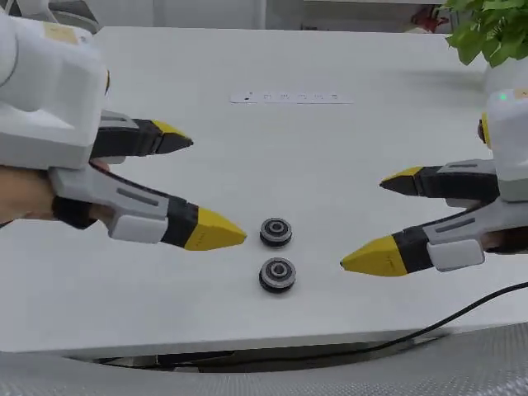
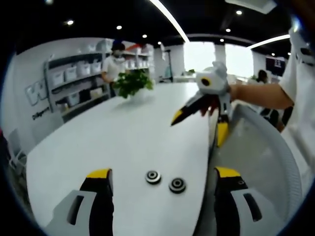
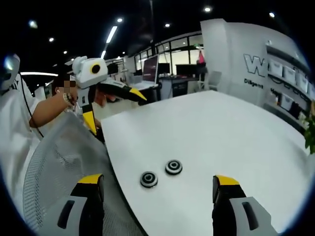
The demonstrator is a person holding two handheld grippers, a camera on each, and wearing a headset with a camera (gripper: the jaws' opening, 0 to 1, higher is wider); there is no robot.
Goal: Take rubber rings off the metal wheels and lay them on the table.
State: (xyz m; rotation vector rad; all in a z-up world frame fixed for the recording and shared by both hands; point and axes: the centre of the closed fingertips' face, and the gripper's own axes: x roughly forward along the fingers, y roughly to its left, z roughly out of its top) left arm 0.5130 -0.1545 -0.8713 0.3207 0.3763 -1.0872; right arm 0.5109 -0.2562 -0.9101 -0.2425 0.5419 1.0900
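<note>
Two small metal wheels with black rubber rings lie side by side on the white table: the far wheel (image 1: 275, 232) (image 2: 153, 177) (image 3: 173, 166) and the near wheel (image 1: 277, 275) (image 2: 177, 185) (image 3: 148, 179). My left gripper (image 1: 206, 186) (image 2: 160, 177) (image 3: 115, 105) hovers just left of them, jaws wide apart, nothing held. My right gripper (image 1: 375, 219) (image 3: 157, 184) (image 2: 199, 123) stands open to their right, also holding nothing. Neither touches a wheel.
A potted green plant (image 1: 491, 37) (image 2: 132, 84) stands at the table's far right corner. A flush socket strip (image 1: 290, 97) sits mid-table at the back. A black cable (image 1: 462, 318) runs along the front edge, above a mesh chair back (image 3: 64, 162).
</note>
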